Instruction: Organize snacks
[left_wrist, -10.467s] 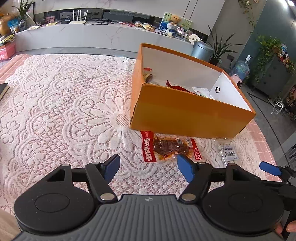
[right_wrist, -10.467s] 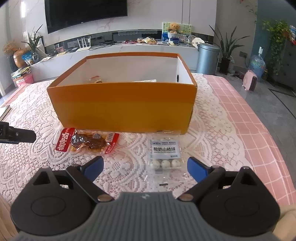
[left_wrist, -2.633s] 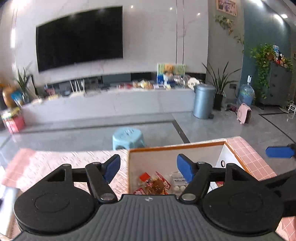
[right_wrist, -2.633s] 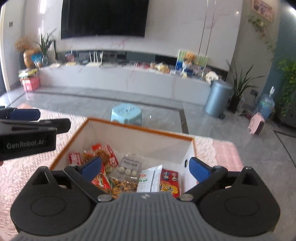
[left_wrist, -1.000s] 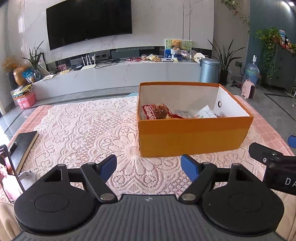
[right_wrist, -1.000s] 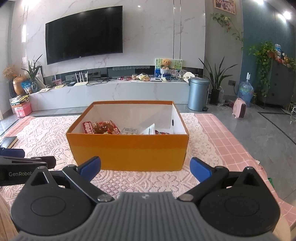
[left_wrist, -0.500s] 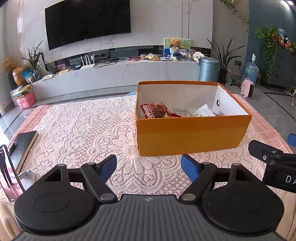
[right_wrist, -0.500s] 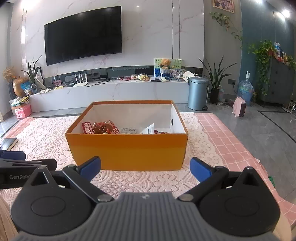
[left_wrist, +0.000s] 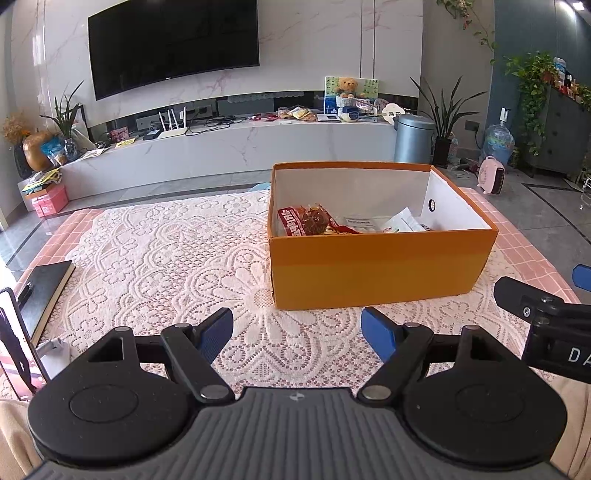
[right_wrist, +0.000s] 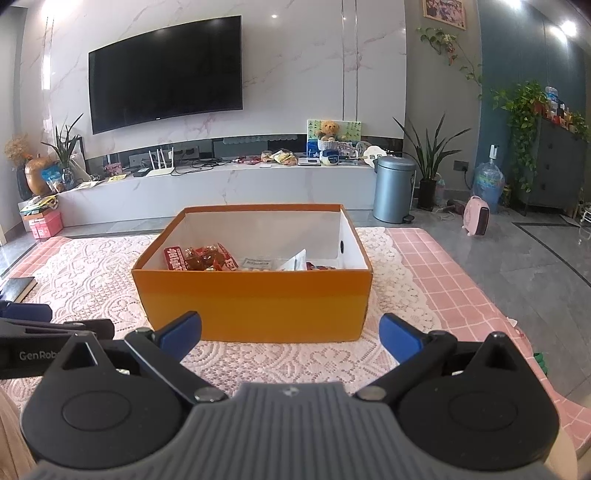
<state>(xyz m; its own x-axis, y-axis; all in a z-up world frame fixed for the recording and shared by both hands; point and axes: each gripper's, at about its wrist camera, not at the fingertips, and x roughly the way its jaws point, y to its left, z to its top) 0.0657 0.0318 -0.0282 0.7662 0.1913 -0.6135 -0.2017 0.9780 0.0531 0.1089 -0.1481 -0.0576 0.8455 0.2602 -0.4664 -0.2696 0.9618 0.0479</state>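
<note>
An orange box (left_wrist: 373, 269) with a white inside stands on the lace tablecloth; it also shows in the right wrist view (right_wrist: 255, 302). Several snack packets lie in it, among them a red packet (left_wrist: 304, 220) at the left, which the right wrist view shows too (right_wrist: 199, 258), and white packets (left_wrist: 400, 224) at the right. My left gripper (left_wrist: 296, 334) is open and empty, held back from the box's near wall. My right gripper (right_wrist: 290, 332) is open and empty, also short of the box. Each gripper's side shows in the other's view.
A black notebook (left_wrist: 44, 291) and a phone (left_wrist: 14, 347) lie at the table's left edge. The pink checked table edge (right_wrist: 461, 295) runs along the right. Beyond the table are a TV console (left_wrist: 229, 151), a grey bin (right_wrist: 393, 194) and plants.
Both grippers have drawn back slightly and steadied over the last second; before that they were over the box, and earlier two packets lay on the cloth in front of it.
</note>
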